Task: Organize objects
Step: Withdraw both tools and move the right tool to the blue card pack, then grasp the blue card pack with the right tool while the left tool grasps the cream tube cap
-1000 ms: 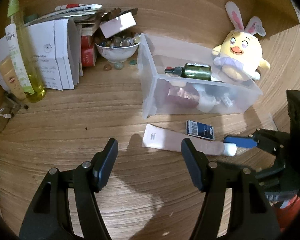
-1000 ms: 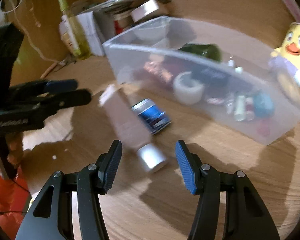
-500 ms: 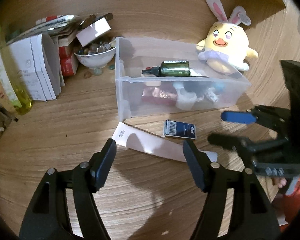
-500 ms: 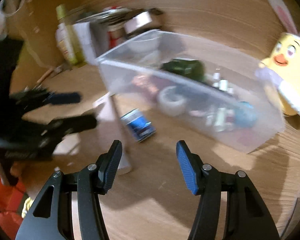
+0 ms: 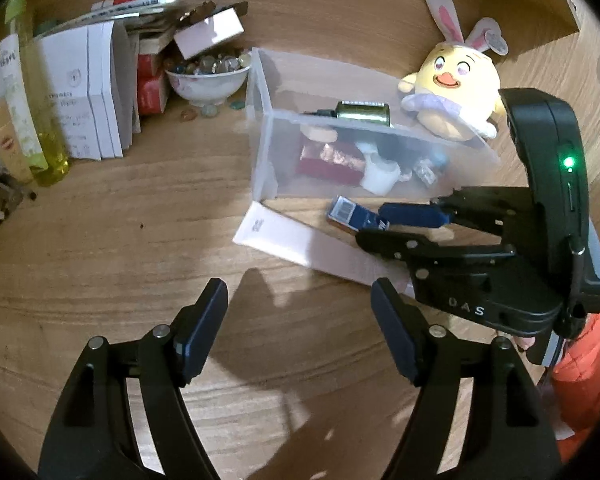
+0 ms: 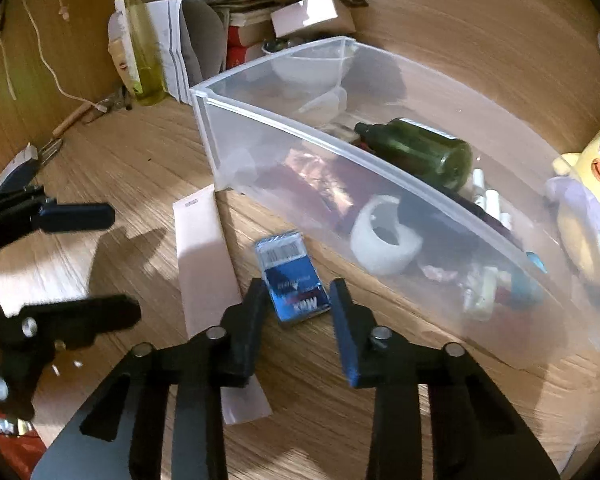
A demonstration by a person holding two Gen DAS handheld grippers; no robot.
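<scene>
A small blue packet [image 6: 293, 282] lies on the wooden table in front of a clear plastic bin [image 6: 400, 176]; it also shows in the left wrist view [image 5: 350, 213]. My right gripper [image 6: 298, 300] is open, its jaws on either side of the packet's near end; it also shows in the left wrist view [image 5: 374, 226]. A long pink tube [image 5: 300, 244] lies beside the packet; it also shows in the right wrist view [image 6: 208, 264]. My left gripper [image 5: 300, 320] is open and empty, just short of the tube. The bin [image 5: 268, 148] holds a green bottle [image 6: 420, 152], a white cup and small items.
A yellow chick plush [image 5: 456, 96] sits behind the bin. At back left stand white booklets [image 5: 96, 92], a bowl of stones [image 5: 208, 76], red boxes and a yellow bottle [image 5: 40, 120]. A cord and small tools [image 6: 80, 108] lie at the left.
My right gripper has moved forward and down, so its jaws now flank the blue packet. My left gripper has shifted a little; the tube and packet lie where they were.
</scene>
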